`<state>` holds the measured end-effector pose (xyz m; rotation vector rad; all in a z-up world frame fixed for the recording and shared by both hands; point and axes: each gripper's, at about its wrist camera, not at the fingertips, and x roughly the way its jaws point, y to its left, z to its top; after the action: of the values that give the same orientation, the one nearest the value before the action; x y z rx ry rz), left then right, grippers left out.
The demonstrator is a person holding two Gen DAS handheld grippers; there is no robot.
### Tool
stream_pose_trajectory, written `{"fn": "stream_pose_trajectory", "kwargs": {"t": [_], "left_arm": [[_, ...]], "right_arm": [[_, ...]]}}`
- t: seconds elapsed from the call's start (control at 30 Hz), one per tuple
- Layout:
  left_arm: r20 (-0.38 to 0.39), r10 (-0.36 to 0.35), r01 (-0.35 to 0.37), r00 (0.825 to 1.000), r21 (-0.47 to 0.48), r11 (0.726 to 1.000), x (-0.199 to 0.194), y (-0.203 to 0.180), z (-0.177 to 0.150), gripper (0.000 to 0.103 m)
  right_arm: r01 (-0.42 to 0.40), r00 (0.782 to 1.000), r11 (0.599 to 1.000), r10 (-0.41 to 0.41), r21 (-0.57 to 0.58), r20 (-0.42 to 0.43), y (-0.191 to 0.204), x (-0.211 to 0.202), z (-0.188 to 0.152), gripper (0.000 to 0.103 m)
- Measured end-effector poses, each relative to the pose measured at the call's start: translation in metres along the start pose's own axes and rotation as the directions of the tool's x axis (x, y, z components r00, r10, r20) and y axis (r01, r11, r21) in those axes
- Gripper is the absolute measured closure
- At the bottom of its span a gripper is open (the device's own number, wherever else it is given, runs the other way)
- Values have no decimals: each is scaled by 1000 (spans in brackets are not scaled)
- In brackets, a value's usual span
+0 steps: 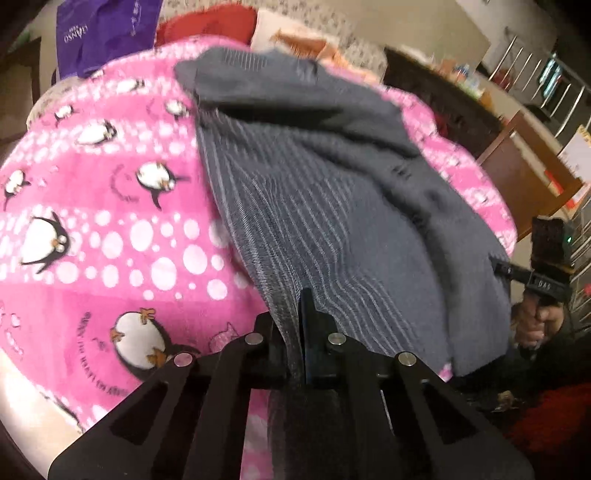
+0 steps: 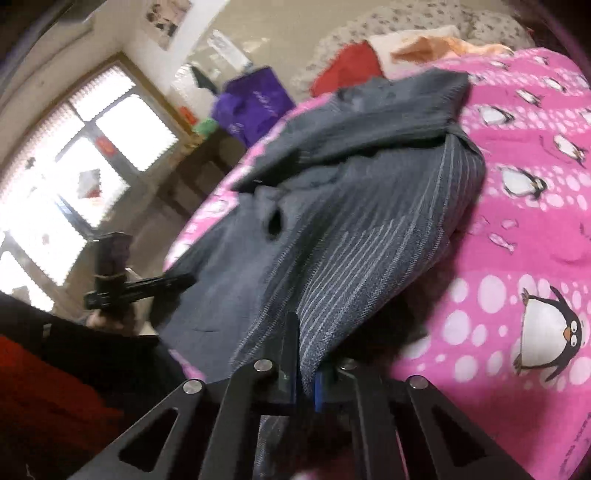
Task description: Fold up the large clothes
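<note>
While both jaws sat clamped on its near hem, the grey striped garment (image 1: 332,192) stretched toward twelve o'clock from left gripper (image 1: 295,332) and right gripper (image 2: 306,354) over the pink penguin blanket (image 1: 110,221).

Pink penguin blanket (image 1: 110,236) bare beside grey garment (image 1: 332,206); purple bag (image 1: 107,33) behind.

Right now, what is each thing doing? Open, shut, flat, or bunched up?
left hand-held gripper: shut on the grey striped garment's edge.
right hand-held gripper: shut on the same garment's edge.
grey striped garment: partly folded over itself, near edge lifted, far part lying on the blanket.
pink penguin blanket: spread out under the garment.
purple bag: crumpled, beyond the blanket.
</note>
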<state>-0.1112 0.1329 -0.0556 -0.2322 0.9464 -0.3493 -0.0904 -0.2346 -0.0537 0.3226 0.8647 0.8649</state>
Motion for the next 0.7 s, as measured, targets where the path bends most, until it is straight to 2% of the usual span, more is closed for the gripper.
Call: {"fn": "stream_pose_trajectory", "kwargs": {"t": [0.1, 0.3, 0.4, 0.47, 0.57, 0.63, 0.7], "left_arm": [[42, -41, 42, 998, -25, 999, -22, 0, -2, 99], [115, -121, 131, 986, -85, 988, -68, 5, -10, 99], [174, -201, 221, 964, -103, 970, -92, 2, -10, 100], [210, -228, 254, 951, -109, 961, -100, 0, -4, 99], [269, -242, 291, 932, -160, 943, -101, 3, 13, 100], [318, -237, 307, 918, -194, 932, -105, 8, 28, 100], [385, -231, 336, 894, -233, 913, -109, 17, 52, 100]], "right_arm": [[-70, 996, 998, 70, 6, 61, 8, -24, -1, 98], [-128, 971, 990, 113, 55, 209, 14, -81, -4, 98], [-135, 959, 989, 115, 64, 261, 15, -104, -2, 98], [-112, 959, 992, 91, 63, 268, 14, -108, 2, 98], [-99, 951, 988, 59, 118, 304, 1, -107, 15, 98], [-99, 938, 982, 38, 162, 346, -20, -113, 32, 99], [-103, 925, 977, 25, 186, 379, -33, -116, 53, 99]]}}
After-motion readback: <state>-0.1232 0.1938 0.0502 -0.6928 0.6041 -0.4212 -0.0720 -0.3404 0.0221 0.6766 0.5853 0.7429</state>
